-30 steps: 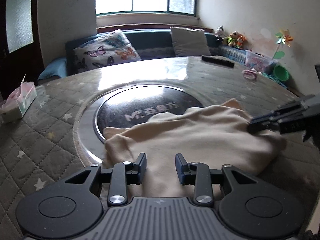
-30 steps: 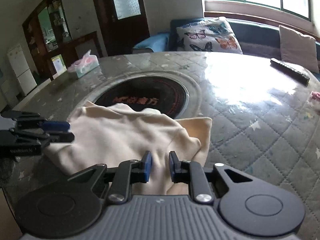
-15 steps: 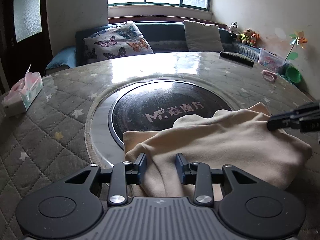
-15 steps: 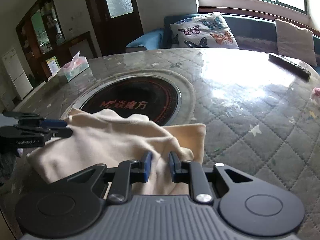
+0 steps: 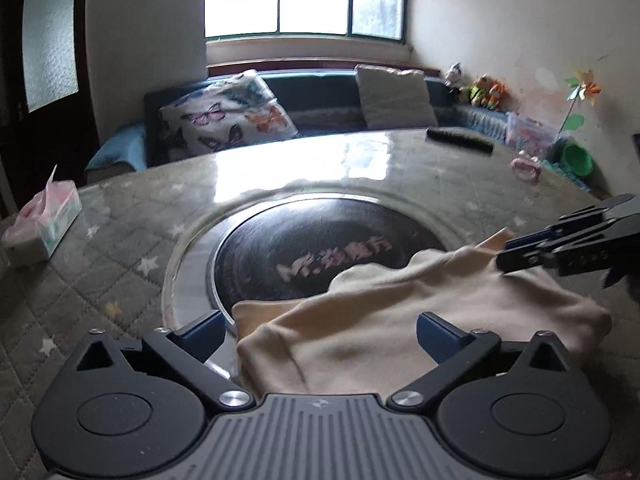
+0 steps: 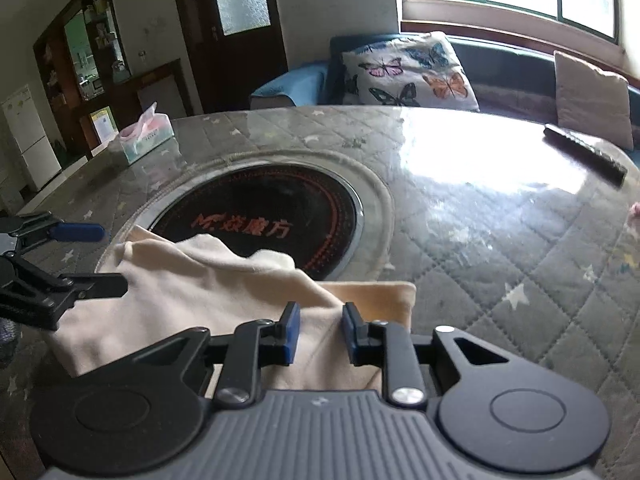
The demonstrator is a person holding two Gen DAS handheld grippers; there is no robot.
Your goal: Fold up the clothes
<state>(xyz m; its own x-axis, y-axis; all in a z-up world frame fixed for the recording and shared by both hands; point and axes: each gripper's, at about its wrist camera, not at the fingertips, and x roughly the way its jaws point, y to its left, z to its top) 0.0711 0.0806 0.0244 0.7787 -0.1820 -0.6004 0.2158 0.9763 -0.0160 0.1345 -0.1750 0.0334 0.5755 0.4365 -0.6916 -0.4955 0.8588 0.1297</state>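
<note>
at the far left a tissue box point(image 5: 42, 220) sits on the quilted table point(image 6: 520, 280), well apart from the work. the left gripper point(image 5: 318, 330) hovers low over the near left end of the garment point(image 5: 400, 320), its fingers spread wide with nothing between them; the cloth lies under the gap, not pinched. the cream garment is bunched in layers at the near edge of the table, its far edge lapping onto the dark round hotplate point(image 5: 320, 248). the right gripper point(image 6: 318, 334) is at the garment's right end, fingers only narrowly apart with a ridge of cloth point(image 6: 318, 344) running up between them; whether the pads truly bite it i cannot tell. far right, a remote point(image 6: 584, 156) lies near the table's rim.

my guess is a fold is mid-way or just laid down: the left end looks let go, the right end still tended. the heap is lumpy, so whatever comes next wants the layers squared and flattened, without dragging the heap off the near edge.
</note>
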